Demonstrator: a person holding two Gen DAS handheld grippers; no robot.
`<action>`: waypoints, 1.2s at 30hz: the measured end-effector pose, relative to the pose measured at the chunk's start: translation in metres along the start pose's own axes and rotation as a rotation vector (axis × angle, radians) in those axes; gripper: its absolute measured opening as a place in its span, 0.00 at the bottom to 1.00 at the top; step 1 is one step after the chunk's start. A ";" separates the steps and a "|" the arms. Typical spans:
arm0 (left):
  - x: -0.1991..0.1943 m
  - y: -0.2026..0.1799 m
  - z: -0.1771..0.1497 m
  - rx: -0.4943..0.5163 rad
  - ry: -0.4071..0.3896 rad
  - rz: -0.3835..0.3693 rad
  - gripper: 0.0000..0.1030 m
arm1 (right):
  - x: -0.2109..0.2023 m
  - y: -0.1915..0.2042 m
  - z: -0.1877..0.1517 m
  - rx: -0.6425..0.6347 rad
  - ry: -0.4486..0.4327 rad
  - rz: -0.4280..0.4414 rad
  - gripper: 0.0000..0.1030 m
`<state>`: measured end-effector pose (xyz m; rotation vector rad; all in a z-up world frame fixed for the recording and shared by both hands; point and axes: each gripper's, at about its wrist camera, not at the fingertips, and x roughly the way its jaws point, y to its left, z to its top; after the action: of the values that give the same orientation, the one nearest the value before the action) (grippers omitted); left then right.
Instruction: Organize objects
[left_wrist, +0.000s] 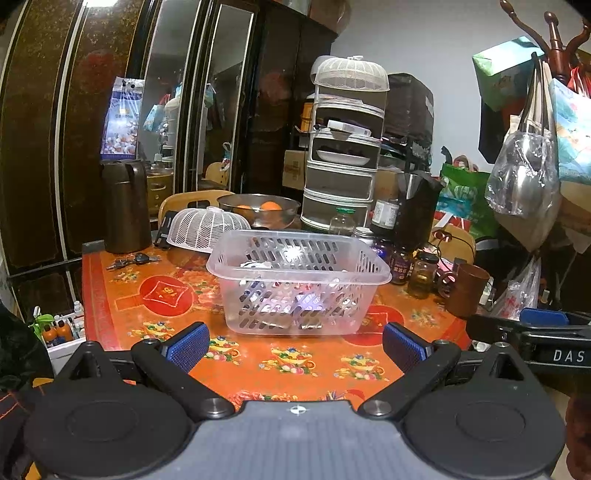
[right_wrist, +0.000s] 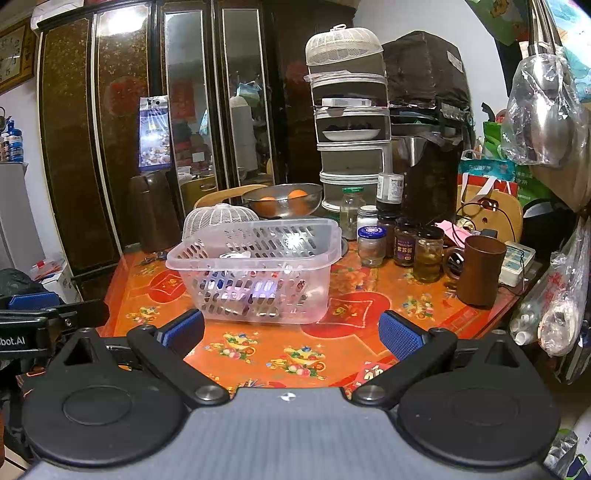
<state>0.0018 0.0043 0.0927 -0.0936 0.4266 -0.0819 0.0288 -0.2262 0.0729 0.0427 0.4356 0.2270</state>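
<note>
A clear slotted plastic basket (left_wrist: 354, 275) stands on the orange patterned table (left_wrist: 258, 362) and holds several small packets and items. It also shows in the right wrist view (right_wrist: 317, 236). My left gripper (left_wrist: 295, 347) is open and empty, held short of the basket's near side. My right gripper (right_wrist: 291, 334) is open and empty, also short of the basket and a little to its right. The right gripper shows at the right edge of the left wrist view (left_wrist: 543, 325).
Behind the basket are a white mesh food cover (left_wrist: 207, 227), a metal bowl of oranges (left_wrist: 258, 208) and a tiered food cover tower (left_wrist: 343, 147). Several jars (right_wrist: 406, 243) and a brown mug (right_wrist: 480, 273) stand at the right. A brown jug (left_wrist: 123, 206) and keys (left_wrist: 133, 260) are at the left.
</note>
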 end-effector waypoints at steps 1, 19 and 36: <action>0.000 0.000 0.000 0.000 0.002 0.000 0.98 | 0.000 0.000 0.000 0.001 -0.001 -0.001 1.00; 0.004 -0.004 -0.004 0.012 0.019 -0.003 0.98 | 0.002 -0.002 -0.001 0.008 0.006 -0.003 1.00; 0.010 -0.004 -0.002 0.008 0.016 -0.011 0.98 | 0.005 -0.003 -0.003 0.007 0.014 -0.004 1.00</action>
<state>0.0098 -0.0004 0.0871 -0.0870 0.4413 -0.0950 0.0321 -0.2275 0.0676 0.0468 0.4504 0.2221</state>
